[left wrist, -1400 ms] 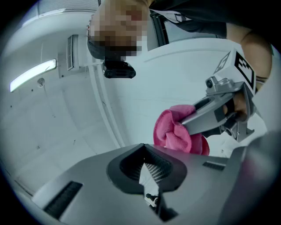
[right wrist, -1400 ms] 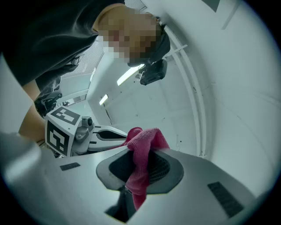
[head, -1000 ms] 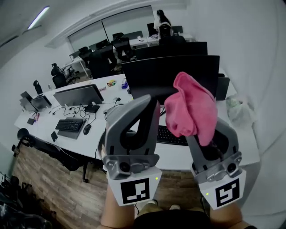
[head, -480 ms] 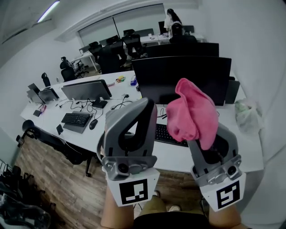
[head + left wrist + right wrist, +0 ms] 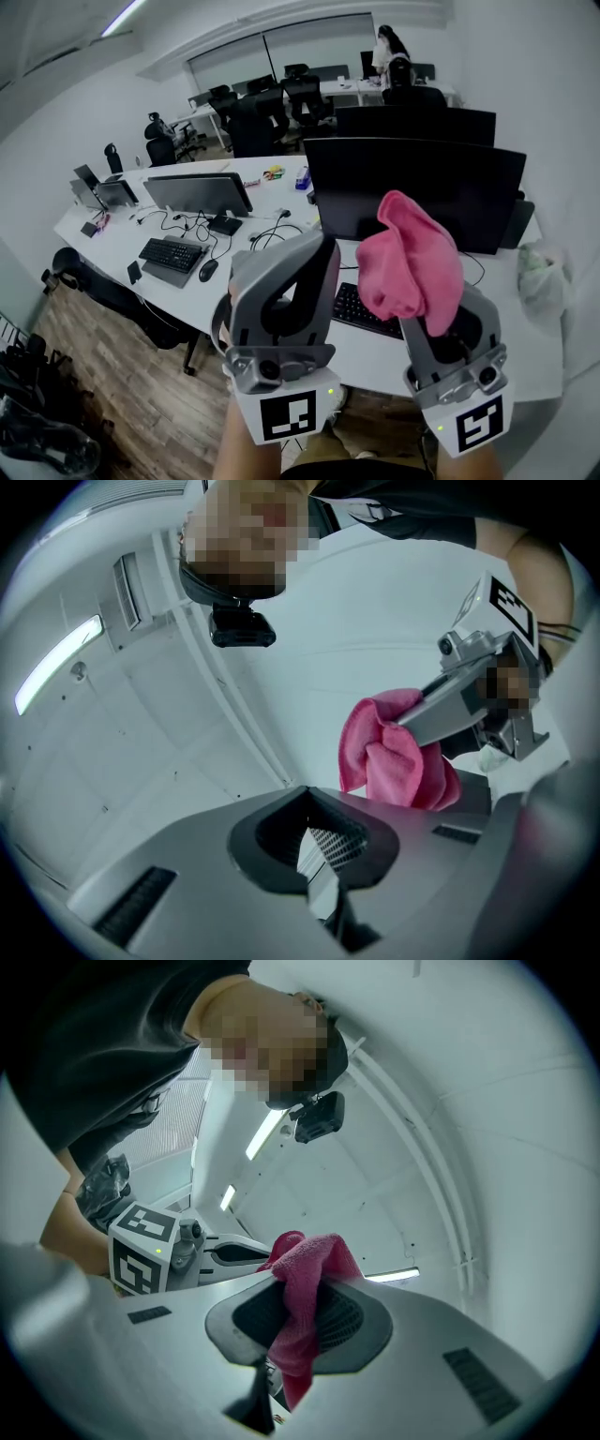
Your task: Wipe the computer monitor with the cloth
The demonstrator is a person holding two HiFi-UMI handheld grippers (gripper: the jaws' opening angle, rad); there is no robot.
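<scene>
Right claw was clamped shut on the pink cloth, which bunched up over the jaws, up in the air in front of the big dark monitor. Left claw was closed too with nothing in it, held up just beside the right one. Below them was the long white table, a black keyboard in front of that monitor, and a smaller screen with a second keyboard further left

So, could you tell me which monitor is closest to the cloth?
The large upright black monitor just behind the pink cloth; the smaller grey monitor sits further left.
</scene>
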